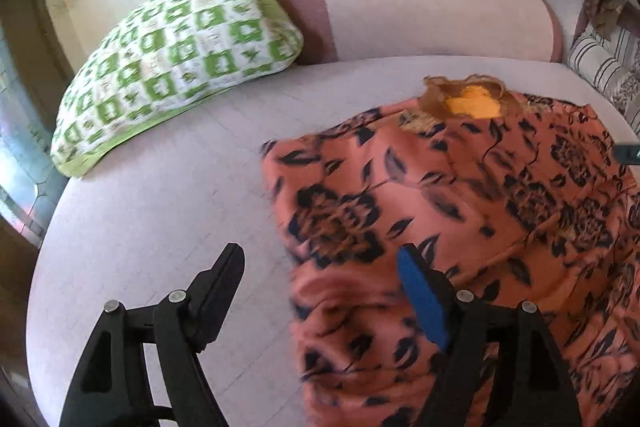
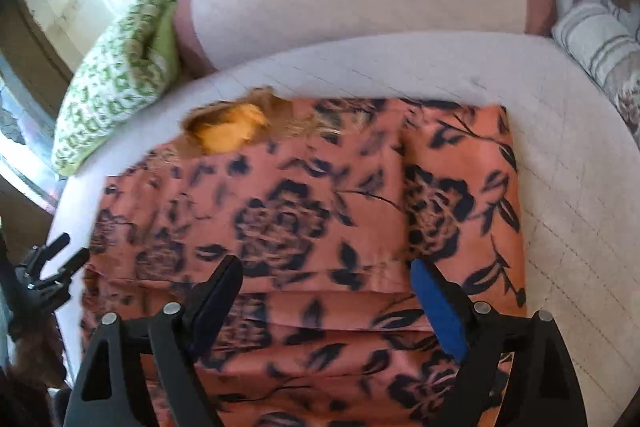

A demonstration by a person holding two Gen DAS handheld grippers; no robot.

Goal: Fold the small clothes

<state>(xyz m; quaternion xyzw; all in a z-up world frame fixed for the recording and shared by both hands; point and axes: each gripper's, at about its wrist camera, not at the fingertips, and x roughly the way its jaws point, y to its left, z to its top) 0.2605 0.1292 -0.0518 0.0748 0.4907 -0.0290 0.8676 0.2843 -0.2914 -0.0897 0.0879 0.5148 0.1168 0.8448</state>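
Note:
An orange garment with a dark floral print (image 1: 460,195) lies spread on a pale bed, its neckline with a yellow lining (image 1: 470,105) at the far end. My left gripper (image 1: 320,259) is open and empty above the garment's left edge. In the right wrist view the same garment (image 2: 304,211) fills the middle, with a lengthwise fold along its right part and a crosswise fold near me. My right gripper (image 2: 326,273) is open and empty just above it. The left gripper (image 2: 56,259) shows at that view's left edge.
A green and white checked pillow (image 1: 176,55) lies at the far left of the bed (image 1: 160,211). A pink bolster (image 1: 420,11) runs along the far side. A striped cushion (image 1: 604,67) sits at the far right.

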